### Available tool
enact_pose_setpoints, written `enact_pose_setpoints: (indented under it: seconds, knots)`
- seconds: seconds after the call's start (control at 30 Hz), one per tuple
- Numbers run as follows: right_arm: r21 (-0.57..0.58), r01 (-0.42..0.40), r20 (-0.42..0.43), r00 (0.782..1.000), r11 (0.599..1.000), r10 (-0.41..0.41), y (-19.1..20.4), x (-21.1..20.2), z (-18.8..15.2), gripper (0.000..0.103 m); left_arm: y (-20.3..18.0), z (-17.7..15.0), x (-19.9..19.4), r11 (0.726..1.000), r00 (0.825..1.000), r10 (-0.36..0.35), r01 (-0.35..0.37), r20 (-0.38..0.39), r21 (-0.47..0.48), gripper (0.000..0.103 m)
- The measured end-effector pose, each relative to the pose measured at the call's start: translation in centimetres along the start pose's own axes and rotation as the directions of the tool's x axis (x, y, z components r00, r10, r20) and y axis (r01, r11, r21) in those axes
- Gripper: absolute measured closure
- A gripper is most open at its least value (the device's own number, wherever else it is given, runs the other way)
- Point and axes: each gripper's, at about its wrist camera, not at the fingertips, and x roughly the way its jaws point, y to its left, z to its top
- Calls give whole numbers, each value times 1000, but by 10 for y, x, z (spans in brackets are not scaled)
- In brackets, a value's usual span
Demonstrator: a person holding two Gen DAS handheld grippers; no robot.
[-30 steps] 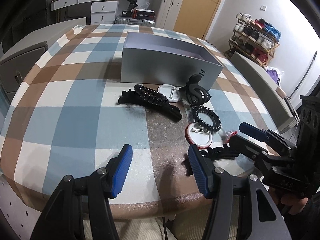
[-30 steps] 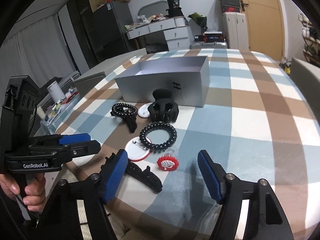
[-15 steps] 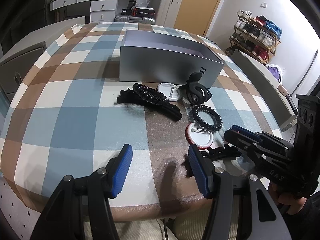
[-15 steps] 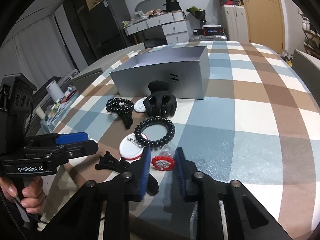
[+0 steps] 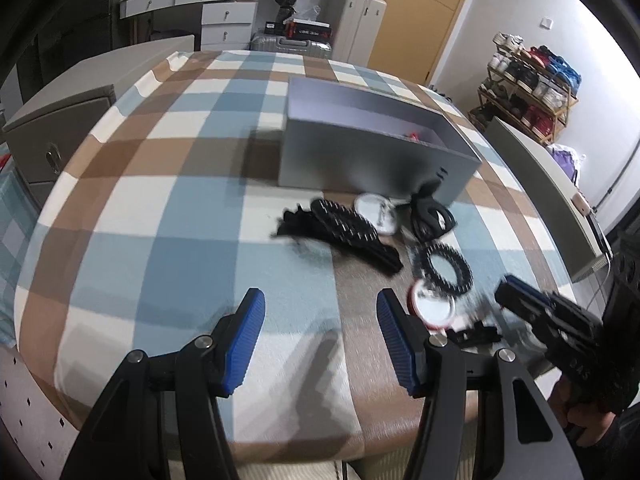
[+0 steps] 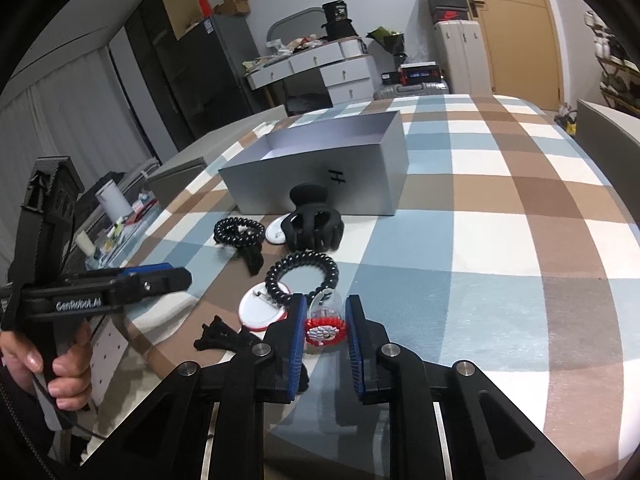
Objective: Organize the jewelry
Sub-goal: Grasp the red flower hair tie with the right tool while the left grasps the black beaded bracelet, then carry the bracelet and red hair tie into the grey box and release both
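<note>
My right gripper is shut on a red and white beaded ring, lifted slightly above the checked tablecloth. My left gripper is open and empty above the table's near edge. A grey open box stands behind the jewelry; it also shows in the left wrist view. In front of it lie a black claw clip, a black spiral hair tie, a beaded bracelet, a white round badge and a long black clip.
A small black clip lies at the table's near edge beside my right gripper. A small red item sits inside the box. A grey cabinet stands left of the table, a shoe rack at the far right.
My right gripper has closed around the red beaded ring and raised it a little. My left gripper has shifted slightly, staying open.
</note>
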Motion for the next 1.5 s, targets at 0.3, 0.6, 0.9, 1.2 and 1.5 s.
enact_pose_setpoints:
  seconds: [0.3,0.6,0.9,1.2,1.5]
  knots:
    - [9,-26,28,999,1000,26,-3,-8,2,84,-3,26,17,999,999,-38,39,-10,17,50]
    - [13,-46,37,998,999,45,-6,-8,5,84,-2,33,28,999,998,-47,47,-28,-3,59]
    - [20,-54,34,998,998,53,-7,-7,5,84,-1,32,30,1000,998,-20,20,-61,-7,98]
    - [19,-48,48,998,999,47,-5,-15,7,84,-11,27,19,998,999,23,-21,-34,54,98]
    - [-2,-52,64,997,999,52,6,-24,13,84,-11,26,-3,986,991,118,-124,62,109,98]
